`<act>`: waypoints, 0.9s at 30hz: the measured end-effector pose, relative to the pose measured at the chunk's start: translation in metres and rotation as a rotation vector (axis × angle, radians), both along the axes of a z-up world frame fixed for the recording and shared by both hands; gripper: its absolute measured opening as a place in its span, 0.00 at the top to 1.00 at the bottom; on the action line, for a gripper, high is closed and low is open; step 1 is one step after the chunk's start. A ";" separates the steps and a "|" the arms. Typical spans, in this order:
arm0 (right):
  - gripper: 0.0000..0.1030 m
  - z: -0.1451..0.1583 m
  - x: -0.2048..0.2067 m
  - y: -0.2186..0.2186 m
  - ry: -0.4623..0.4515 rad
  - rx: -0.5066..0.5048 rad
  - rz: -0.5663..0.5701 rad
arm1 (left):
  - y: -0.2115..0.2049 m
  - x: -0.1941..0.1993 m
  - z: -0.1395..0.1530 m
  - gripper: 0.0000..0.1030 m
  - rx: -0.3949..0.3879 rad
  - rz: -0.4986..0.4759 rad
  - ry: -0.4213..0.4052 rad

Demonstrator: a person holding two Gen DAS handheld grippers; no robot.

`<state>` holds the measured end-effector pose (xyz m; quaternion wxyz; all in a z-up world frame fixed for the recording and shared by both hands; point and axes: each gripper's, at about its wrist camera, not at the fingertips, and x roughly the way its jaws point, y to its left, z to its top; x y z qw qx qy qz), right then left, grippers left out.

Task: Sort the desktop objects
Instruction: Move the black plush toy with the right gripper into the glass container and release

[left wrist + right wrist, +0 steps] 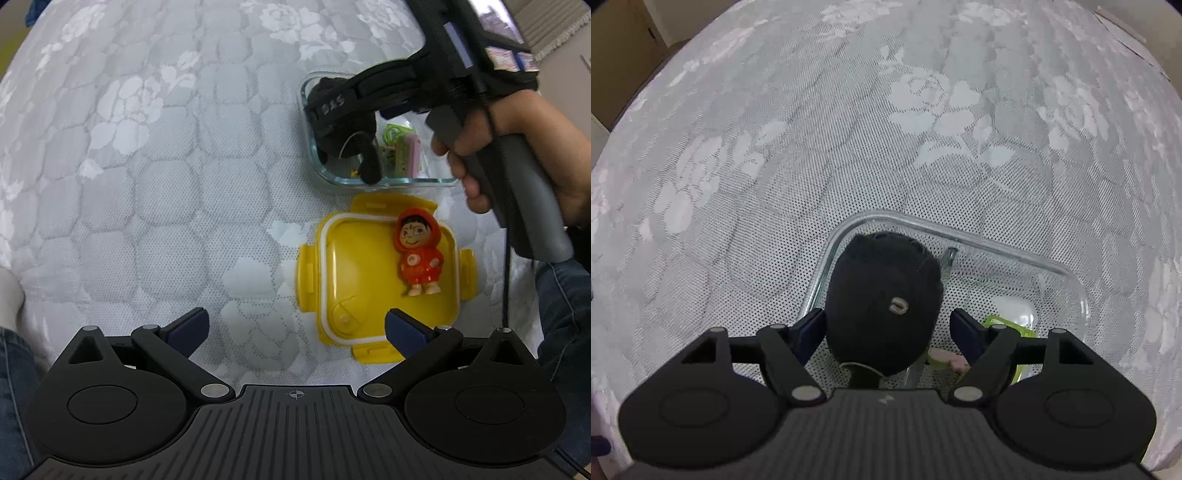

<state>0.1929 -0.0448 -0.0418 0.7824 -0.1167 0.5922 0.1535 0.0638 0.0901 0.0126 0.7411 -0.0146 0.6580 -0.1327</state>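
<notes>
The right gripper (886, 328) hangs nose-down over the clear glass container (1082, 295), its blue pads (964, 328) parted wide on either side of a black plush ball (882, 306); on the right a clear gap shows between pad and plush, on the left the pad sits just beside the fur and I cannot tell whether it touches; I judge the ball released, or all but, and lying in the near-left corner of the container. From the left wrist view the ball's dark bulk (347, 136) fills the container's left half, with a narrower black part trailing toward the near wall, so its long axis runs roughly far to near. The coming move turns on this: the ball lies straight between and below the right fingers, so a clean lift straight up would clear it without dragging.

The left gripper (295, 328) is spread wide and empty, low over the quilted cloth (147, 184), its right pad overlapping the near edge of the yellow lid (351, 273); the orange-hooded toy figure (419, 251) lies on that lid, head far and feet near, far-right of those fingers and nearer to them than to the right hand (491, 147).

Counted: one glass container; one yellow lid; one plush ball; one figure; beside the ball, a small green-and-pink clutter (402, 147) that I cannot count surely.
</notes>
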 end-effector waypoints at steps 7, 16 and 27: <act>0.37 0.030 0.006 -0.019 -0.070 0.098 -0.064 | 0.003 0.001 -0.003 0.00 0.002 0.018 0.010; 0.61 0.007 0.012 -0.012 -0.020 0.090 -0.045 | 0.005 0.002 -0.010 0.00 0.001 0.025 0.040; 0.75 0.035 -0.002 -0.015 -0.071 0.059 0.034 | 0.002 0.002 -0.010 0.00 -0.002 0.028 0.049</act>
